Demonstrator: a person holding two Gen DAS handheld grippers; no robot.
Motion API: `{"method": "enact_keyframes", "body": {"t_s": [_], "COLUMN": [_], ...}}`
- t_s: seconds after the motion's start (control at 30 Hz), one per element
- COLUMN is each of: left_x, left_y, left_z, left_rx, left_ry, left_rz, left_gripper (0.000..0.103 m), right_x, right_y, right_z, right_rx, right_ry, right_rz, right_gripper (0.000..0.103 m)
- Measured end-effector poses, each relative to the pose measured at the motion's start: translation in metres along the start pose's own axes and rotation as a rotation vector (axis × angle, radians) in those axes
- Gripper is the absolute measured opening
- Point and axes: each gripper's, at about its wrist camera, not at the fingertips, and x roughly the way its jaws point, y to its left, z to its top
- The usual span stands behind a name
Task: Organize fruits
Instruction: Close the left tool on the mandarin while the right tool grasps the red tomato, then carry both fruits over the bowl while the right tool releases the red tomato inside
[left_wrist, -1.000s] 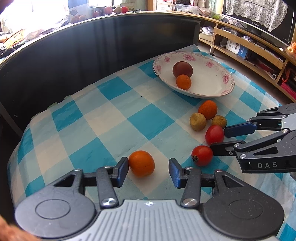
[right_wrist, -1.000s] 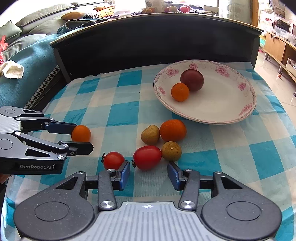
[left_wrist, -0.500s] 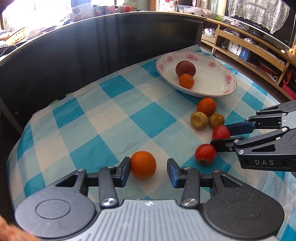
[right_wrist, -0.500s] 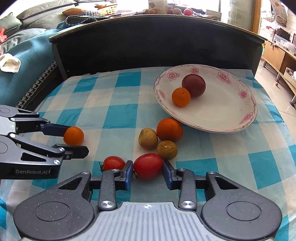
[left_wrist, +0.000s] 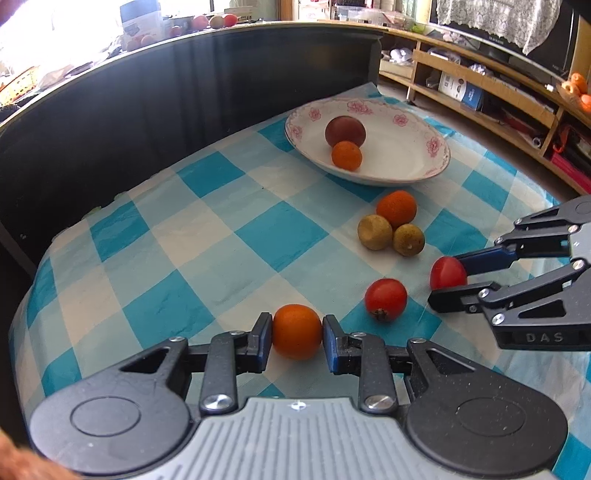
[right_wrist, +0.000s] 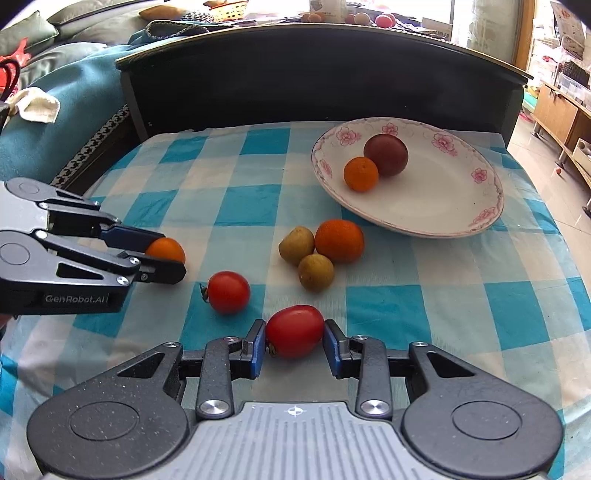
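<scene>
Both claws are down on the checked tablecloth (left_wrist: 207, 236), each clenched on one fruit. The left gripper (left_wrist: 297, 332) has its blue pads pressed to either side of a small orange (left_wrist: 296, 330), low on the near part of the cloth. The right gripper (right_wrist: 294, 332) grips an oblong red tomato (right_wrist: 294, 330) across its short axis, pads touching the skin on both sides. The orange looks firm, with a dimpled, grippy rind, and should take a squeeze at its widest girth. The tomato is probably light, smooth and thin-skinned, so I judge it the one more likely to slip or bruise; the hold looks centred, which helps. A second round tomato (right_wrist: 228, 291) lies loose between the two claws, near both, and could roll if nudged on lifting. Further in, a larger orange (right_wrist: 340, 240) and two dull yellow-green fruits (right_wrist: 296, 245) sit touching in a cluster just short of the flowered plate (right_wrist: 461, 218). The plate already holds a dark plum-coloured fruit (right_wrist: 386, 154) and a small orange, with bare room on its right half. The rim is shallow, so fruit must be set down, not dropped. A black panel (right_wrist: 295, 74) walls the far edge; the cloth's right edge falls to the floor.
</scene>
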Motion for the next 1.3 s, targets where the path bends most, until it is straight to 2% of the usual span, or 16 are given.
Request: {"method": "enact_keyframes", "body": {"t_s": [0.63,0.77,1.0,1.3], "left_x": [0.002,0.002,-0.002,-0.010], "left_y": [-0.001,-0.002,-0.001,-0.010], "left_z": [-0.002,-0.001,0.002,0.025], "left_rx": [-0.008,-0.001,-0.013,-0.013], "left_ry": [-0.002,0.005,0.004,-0.056], "left_rz": [0.005,0.010,0.023,-0.001], "left_gripper": [0.042,0.039,0.037,0.037], "right_x": [0.000,0.000,-0.005,-0.017], "right_y": [0.000,0.000,0.002,-0.001], "right_z": [-0.002,0.000,0.004,0.019], "right_rx": [-0.014,-0.008,-0.013,0.001], "right_ry": [-0.004,-0.002,-0.005,-0.065], "right_rz": [0.019,0.010,0.005,0.004], "right_gripper": [0.036,0.028,0.027,0.027]}}
